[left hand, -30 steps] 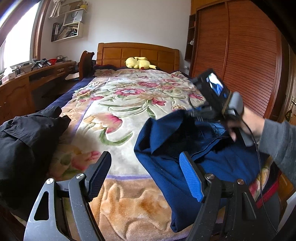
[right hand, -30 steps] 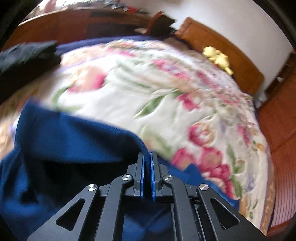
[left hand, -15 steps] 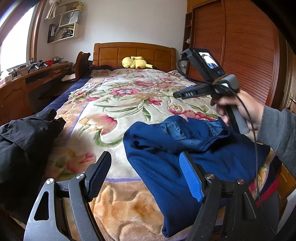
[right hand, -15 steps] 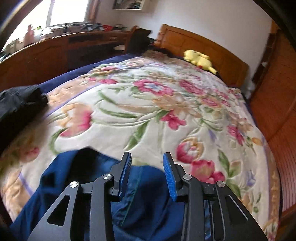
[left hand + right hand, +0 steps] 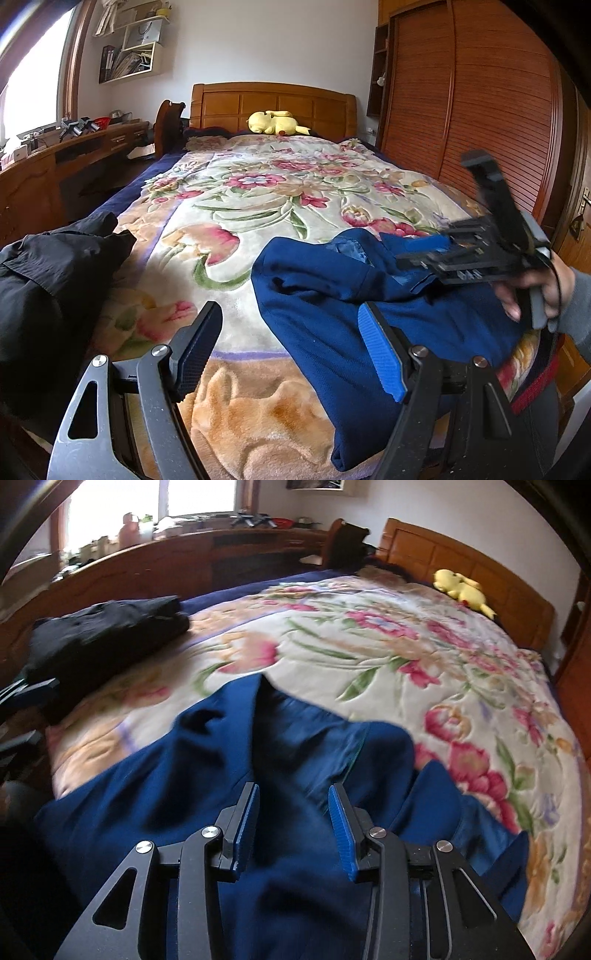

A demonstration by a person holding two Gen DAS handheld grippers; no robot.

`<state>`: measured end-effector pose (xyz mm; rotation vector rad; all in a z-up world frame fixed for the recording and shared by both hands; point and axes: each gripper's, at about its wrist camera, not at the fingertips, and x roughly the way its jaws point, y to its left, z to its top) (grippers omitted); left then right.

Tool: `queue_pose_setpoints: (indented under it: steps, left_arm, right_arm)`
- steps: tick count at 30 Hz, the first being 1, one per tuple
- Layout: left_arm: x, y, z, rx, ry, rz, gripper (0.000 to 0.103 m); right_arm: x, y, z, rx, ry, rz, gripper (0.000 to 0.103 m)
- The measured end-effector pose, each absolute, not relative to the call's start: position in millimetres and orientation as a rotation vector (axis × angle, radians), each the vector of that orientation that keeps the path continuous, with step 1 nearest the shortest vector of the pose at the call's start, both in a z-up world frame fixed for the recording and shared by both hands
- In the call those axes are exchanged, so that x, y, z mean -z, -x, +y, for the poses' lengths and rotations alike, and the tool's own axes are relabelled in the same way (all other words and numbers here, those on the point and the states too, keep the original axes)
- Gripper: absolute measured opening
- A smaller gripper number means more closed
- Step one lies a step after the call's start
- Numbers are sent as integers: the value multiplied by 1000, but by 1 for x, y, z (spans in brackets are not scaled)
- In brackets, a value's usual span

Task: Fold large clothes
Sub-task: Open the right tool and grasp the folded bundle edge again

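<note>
A dark blue garment (image 5: 369, 306) lies in a loose heap on the near right part of the bed, on top of a flowered blanket (image 5: 258, 206). Part of it hangs over the foot edge of the bed. Its upper layer is bunched, with a fold that stands up a little near the middle.

The left gripper (image 5: 291, 350) stays low over the foot of the bed. Its jaws are spread wide and nothing is between them; the blanket and the edge of the blue garment are seen behind them.

The right gripper (image 5: 293, 823), held by a hand (image 5: 535, 291) in a grey sleeve (image 5: 576, 306), is above the right side of the blue garment. Its jaws are partly apart, and they have just been opening. The cloth lies under them, but the pads do not press on it.

A black garment (image 5: 48, 280) lies in a pile at the left edge of the bed, well apart from the blue one. A yellow plush toy (image 5: 273, 123) rests against the wooden headboard (image 5: 273, 103). A wooden desk (image 5: 74, 155) runs along the left wall, and a wardrobe (image 5: 472, 110) with slatted doors stands to the right.
</note>
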<state>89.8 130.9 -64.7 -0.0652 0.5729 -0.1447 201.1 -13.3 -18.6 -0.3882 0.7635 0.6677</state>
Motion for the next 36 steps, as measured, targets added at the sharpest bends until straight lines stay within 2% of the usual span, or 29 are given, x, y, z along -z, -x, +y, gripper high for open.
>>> queue_pose_setpoints:
  steps: [6,14,23,24,25,26,36]
  left_arm:
    - [65,-90,130,144,62,575,77]
    - [65,-90,128,143,59,578,77]
    - [65,-90,128,142,58,579,77]
    - [65,-91,128,141,58,578,77]
    - [65,-90,128,142,58,577,77]
    - [65,-90,128,143,59,575,77]
    - [66,-87,132,157,63,572,77]
  right_arm:
    - [18,-178,-35,-669,402,776,41]
    - [20,-173,-26,-664,424,781,48]
    - [47,-216,16,-679,535,882,48]
    - [47,-222,19,-674,548,886,35]
    - [47,-228,24,-678,578,876,11]
    - [45,-232,29,-681,605,850,5]
    - [17,-306,66,-526,597,759,2]
